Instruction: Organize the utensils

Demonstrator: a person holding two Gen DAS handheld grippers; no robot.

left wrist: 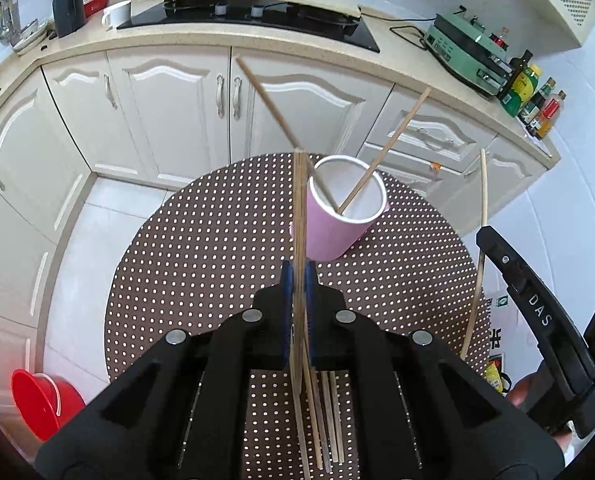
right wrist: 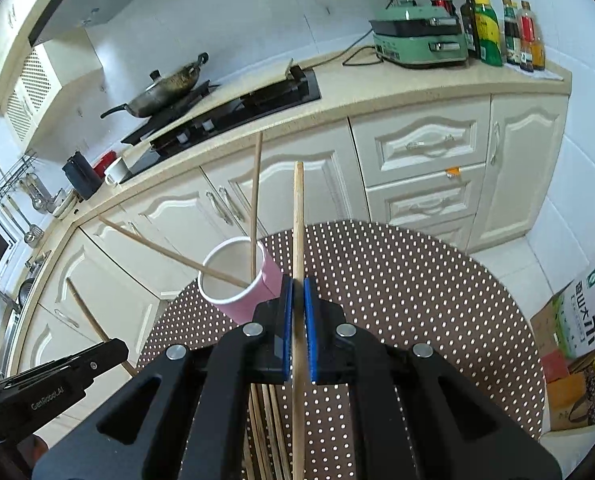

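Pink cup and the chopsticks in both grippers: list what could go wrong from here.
1. The pink cup looks light, and the two chopsticks in it lean outward; a knock may tip it.
2. The left gripper and right gripper each hold a chopstick near the cup, so the sticks may collide.

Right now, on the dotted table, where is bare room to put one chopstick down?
Bare cloth lies left of the pink cup toward the table edge, and right of it. It is crowded near the claws: loose chopsticks lie there.
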